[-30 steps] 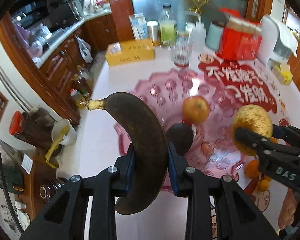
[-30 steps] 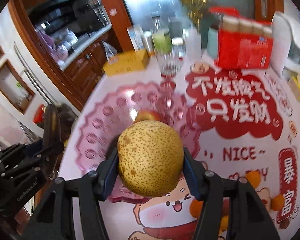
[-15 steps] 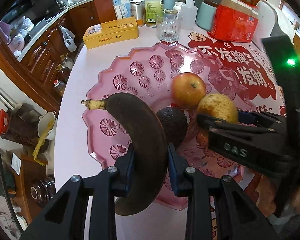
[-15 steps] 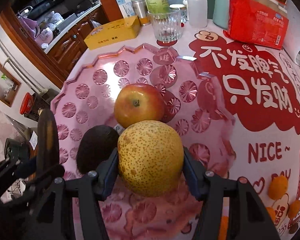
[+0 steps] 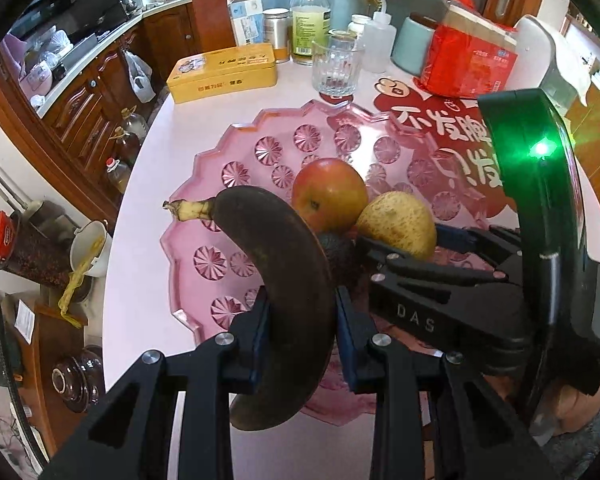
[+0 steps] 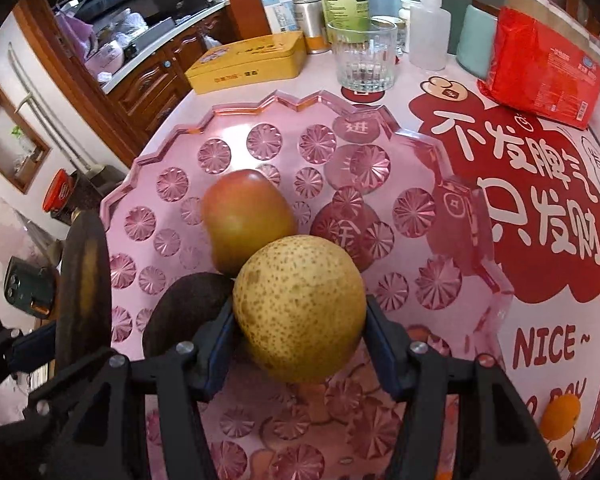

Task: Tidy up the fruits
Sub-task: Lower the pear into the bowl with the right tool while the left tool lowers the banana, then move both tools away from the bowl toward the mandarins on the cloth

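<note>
Left hand-held gripper (image 5: 298, 332): jaws nearly closed on a blackened, curved overripe banana (image 5: 284, 280), pale stem pointing left, held over the near left part of a pink faceted plastic tray with scalloped rim (image 6: 300, 102) on the table (image 5: 140, 280).

Right hand-held gripper (image 6: 300, 344): jaws about half open, clamped on a round, speckled yellow pear (image 6: 300, 306), low over the tray.

In tray: smooth red-orange apple (image 6: 246, 218); dark, rough-skinned avocado (image 6: 186, 306), just beside the pear.

Risks, judged: soft banana may bruise or split under the pads; released pear may roll on the slick tray, nudging its neighbours; the two grippers, close together, may collide.
</note>
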A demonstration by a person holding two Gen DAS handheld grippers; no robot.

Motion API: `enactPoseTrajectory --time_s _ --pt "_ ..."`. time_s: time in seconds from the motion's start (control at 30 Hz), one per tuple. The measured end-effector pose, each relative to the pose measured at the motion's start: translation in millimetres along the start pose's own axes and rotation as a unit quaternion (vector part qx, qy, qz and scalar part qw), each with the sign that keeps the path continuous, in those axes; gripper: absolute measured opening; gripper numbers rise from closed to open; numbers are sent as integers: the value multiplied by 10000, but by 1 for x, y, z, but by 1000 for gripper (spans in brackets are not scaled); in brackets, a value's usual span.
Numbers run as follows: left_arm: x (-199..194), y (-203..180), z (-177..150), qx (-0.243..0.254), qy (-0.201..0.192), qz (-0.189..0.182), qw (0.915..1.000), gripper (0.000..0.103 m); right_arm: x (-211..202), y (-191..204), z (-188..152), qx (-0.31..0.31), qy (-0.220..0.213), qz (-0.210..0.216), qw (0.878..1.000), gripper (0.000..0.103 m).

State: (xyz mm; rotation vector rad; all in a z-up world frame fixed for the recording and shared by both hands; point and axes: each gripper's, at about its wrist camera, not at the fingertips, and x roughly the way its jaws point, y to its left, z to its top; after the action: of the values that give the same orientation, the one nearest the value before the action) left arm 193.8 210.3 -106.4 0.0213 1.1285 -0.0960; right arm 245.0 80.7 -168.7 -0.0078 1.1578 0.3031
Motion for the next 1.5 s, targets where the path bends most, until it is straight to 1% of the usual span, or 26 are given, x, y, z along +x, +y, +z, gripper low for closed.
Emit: enactPoseTrajectory --time_s 0.1,0.13,0.2,0.23,0.37,0.53,0.57,0.6,0.63,0.67,0.7,0.77,0.9,1.13,1.5 --pt "-1 -6 -2 33 8 -47 10000 28 -7 -9 -6 242 -61 305 9992 62" --pt "-1 -7 -2 23 16 -60 10000 28 -10 -11 -7 311 -138 425 9985 62" --pt "2 -9 -4 37 82 -56 9999 28 -21 -17 -7 452 -367 528 9969 62" --pt "3 -10 -5 26 121 -48 9999 28 -25 -19 -5 472 -461 526 9964 62" --pt "5 -13 -7 -34 220 -132 9997 29 -42 -19 -1 335 -669 200 9970 63" --pt "5 -15 -10 -26 299 -121 9995 31 -57 -27 -7 456 -707 153 9963 63" --pt "4 -16 -10 -19 255 -81 9996 35 -59 -28 -10 477 -695 155 9963 63" --pt "0 -17 -10 12 158 -40 9999 47 -61 -29 -13 488 -694 152 9963 63" --pt "-4 -17 -9 32 87 -11 10000 54 -63 -31 -16 500 -692 136 9963 63" --pt "-9 -18 -9 40 -9 31 10000 66 -65 -31 -20 508 -690 122 9962 63" --pt "-14 -18 -8 40 -126 82 9999 70 -67 -33 -23 511 -683 110 9963 63" --pt "-19 -20 -8 127 -196 201 9995 70 -71 -37 -31 586 -672 130 9959 63" --pt "-27 -17 -10 52 -187 203 9996 70 -80 -44 -44 737 -632 161 9951 63" --pt "-47 -17 -20 42 -322 328 9989 70 -110 -42 -58 679 -877 138 9937 63" --pt "-85 -42 -42 132 -563 382 9976 73 -147 -43 -90 657 -1026 153 9924 63"
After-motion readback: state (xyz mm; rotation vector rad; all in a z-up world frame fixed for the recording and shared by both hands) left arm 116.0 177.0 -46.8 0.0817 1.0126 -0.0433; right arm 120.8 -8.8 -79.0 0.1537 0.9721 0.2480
